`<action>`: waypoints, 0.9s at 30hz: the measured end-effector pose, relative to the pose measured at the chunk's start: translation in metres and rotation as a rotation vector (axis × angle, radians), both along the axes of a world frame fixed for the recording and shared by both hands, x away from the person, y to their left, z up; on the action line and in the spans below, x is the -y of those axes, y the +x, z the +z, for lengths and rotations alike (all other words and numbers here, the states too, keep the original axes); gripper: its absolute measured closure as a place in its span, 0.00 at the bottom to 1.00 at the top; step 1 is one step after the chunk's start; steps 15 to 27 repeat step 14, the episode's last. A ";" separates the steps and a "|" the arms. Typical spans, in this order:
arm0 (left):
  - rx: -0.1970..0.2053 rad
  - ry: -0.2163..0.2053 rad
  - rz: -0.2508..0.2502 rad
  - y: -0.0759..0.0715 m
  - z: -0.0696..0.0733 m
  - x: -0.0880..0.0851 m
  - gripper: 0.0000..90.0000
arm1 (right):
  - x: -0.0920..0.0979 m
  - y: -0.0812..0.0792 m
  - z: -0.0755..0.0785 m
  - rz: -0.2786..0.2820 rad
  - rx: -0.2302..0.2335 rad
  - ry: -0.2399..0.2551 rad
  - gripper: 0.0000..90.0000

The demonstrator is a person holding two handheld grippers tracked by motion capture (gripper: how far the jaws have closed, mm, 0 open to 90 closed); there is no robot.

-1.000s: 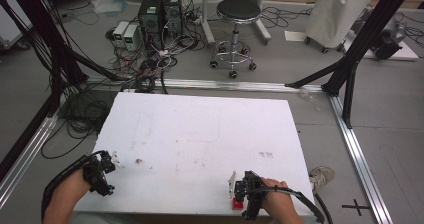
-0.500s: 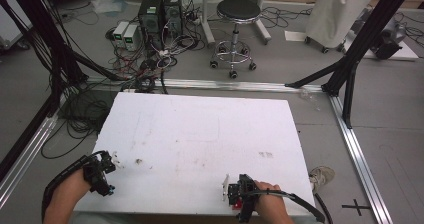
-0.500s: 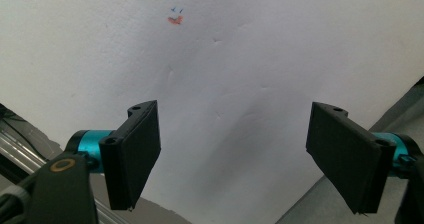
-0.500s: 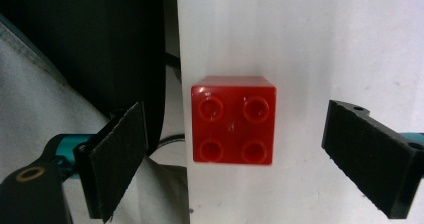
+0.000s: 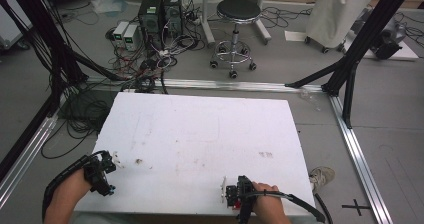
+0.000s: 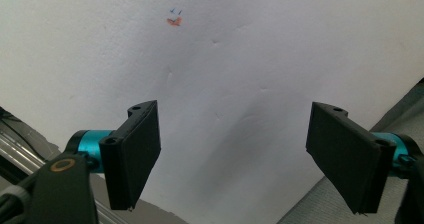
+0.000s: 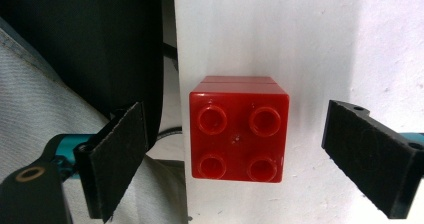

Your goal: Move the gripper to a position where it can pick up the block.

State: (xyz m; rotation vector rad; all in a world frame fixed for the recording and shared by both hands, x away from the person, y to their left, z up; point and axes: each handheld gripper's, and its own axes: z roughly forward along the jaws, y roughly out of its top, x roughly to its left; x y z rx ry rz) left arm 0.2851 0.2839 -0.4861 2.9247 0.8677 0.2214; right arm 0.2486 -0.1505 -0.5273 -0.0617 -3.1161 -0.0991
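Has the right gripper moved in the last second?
Yes. The right gripper has slid left along the table's near edge and turned leftward; its open jaws now flank the red brick.

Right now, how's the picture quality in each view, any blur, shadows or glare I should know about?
High view: soft and low in detail, evenly lit, the right gripper small at the white table edge. Left gripper view: sharp black jaws, a faint shadow on the table between them, no glare. Right gripper view: the red brick is crisp with mild shine on its studs; the table beyond looks washed out.

Red brick, white table
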 end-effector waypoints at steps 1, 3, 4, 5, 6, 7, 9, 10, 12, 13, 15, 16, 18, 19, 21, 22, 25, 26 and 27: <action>0.000 -0.001 0.000 0.000 0.000 0.000 0.25 | 0.000 0.000 0.000 -0.002 0.000 -0.001 0.12; 0.002 0.001 0.000 0.000 0.000 0.000 0.25 | 0.000 0.000 0.000 -0.001 0.001 -0.001 0.12; 0.004 -0.001 0.001 0.000 0.000 0.000 0.25 | 0.000 0.000 0.000 -0.001 0.001 -0.001 0.12; 0.001 -0.001 0.001 0.000 0.000 0.000 0.25 | 0.000 0.000 0.000 0.000 0.007 0.000 0.12; 0.000 0.000 0.001 0.000 0.000 0.000 0.25 | 0.000 0.000 0.000 0.000 0.003 0.000 0.12; 0.000 0.001 0.001 0.000 0.000 0.000 0.25 | 0.000 0.000 0.001 0.000 0.003 0.002 0.12; 0.000 0.000 0.001 0.000 0.000 0.000 0.25 | 0.000 -0.001 0.001 0.003 0.001 0.000 0.12; 0.000 0.000 0.001 0.000 0.000 0.000 0.25 | 0.000 -0.001 0.001 0.003 0.001 0.000 0.12; 0.000 0.001 0.001 0.000 0.001 0.000 0.25 | 0.000 -0.001 0.001 0.003 0.004 -0.001 0.12; 0.003 0.001 0.001 0.000 0.001 0.000 0.25 | 0.000 -0.001 0.001 0.003 -0.001 0.002 0.12; 0.001 0.002 0.002 0.000 0.001 0.000 0.25 | 0.000 -0.001 0.001 0.003 -0.001 0.002 0.12; 0.001 0.002 0.002 0.000 0.001 0.000 0.25 | 0.000 -0.001 0.001 0.003 -0.001 0.002 0.12; 0.001 0.002 0.002 0.000 0.001 0.000 0.25 | 0.000 -0.001 0.001 0.003 -0.001 0.002 0.12; 0.001 0.002 0.002 0.000 0.001 0.000 0.25 | 0.000 -0.001 0.001 0.003 -0.001 0.002 0.12; 0.001 0.002 0.002 0.000 0.001 0.000 0.25 | 0.000 -0.001 0.001 0.003 -0.001 0.002 0.12; 0.001 0.002 0.002 0.000 0.001 0.000 0.25 | 0.000 -0.001 0.001 0.003 -0.001 0.002 0.12; 0.001 0.002 0.002 0.000 0.001 0.000 0.25 | 0.000 -0.001 0.001 0.003 -0.001 0.002 0.12; 0.001 0.002 0.002 0.000 0.001 0.000 0.25 | 0.000 -0.001 0.001 0.003 -0.001 0.002 0.12; 0.001 0.002 0.002 0.000 0.001 0.000 0.25 | 0.000 -0.001 0.001 0.003 -0.001 0.002 0.12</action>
